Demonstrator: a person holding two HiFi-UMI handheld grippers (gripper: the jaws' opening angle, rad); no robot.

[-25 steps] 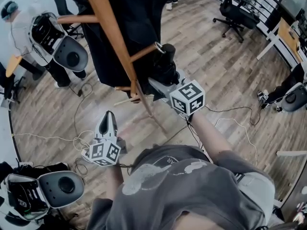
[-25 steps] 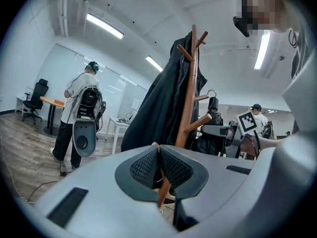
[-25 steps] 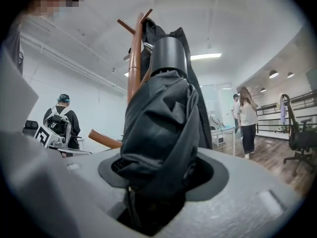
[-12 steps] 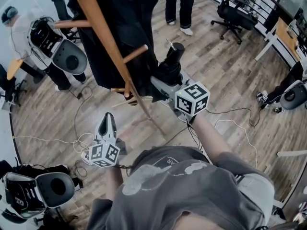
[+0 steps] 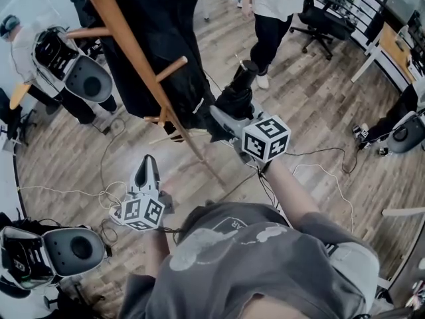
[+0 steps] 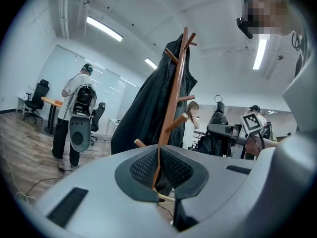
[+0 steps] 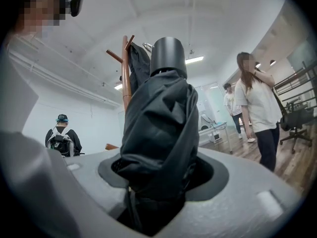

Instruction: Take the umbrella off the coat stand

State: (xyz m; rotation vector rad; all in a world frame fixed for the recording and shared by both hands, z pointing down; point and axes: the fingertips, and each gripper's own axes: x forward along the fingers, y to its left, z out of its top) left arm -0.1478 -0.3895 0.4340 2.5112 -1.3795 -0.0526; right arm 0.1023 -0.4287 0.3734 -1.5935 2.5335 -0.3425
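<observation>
right gripper (image 5: 230, 111) clenched on umbrella (image 7: 161, 118) | left gripper (image 5: 147, 164) closed, empty | wood-plank floor (image 5: 312, 98) (cables (image 5: 73, 193) trailing)

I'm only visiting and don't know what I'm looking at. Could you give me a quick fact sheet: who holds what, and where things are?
Place: office room with a wooden floor
Right side: right gripper shut on the folded black umbrella
Left side: left gripper shut, holding nothing, low, aimed at the stand
Furniture: wooden coat stand with a black coat hanging on it
Umbrella position: beside the coat, apparently clear of the pegs
Bystander: person in a white top beyond the umbrella
</observation>
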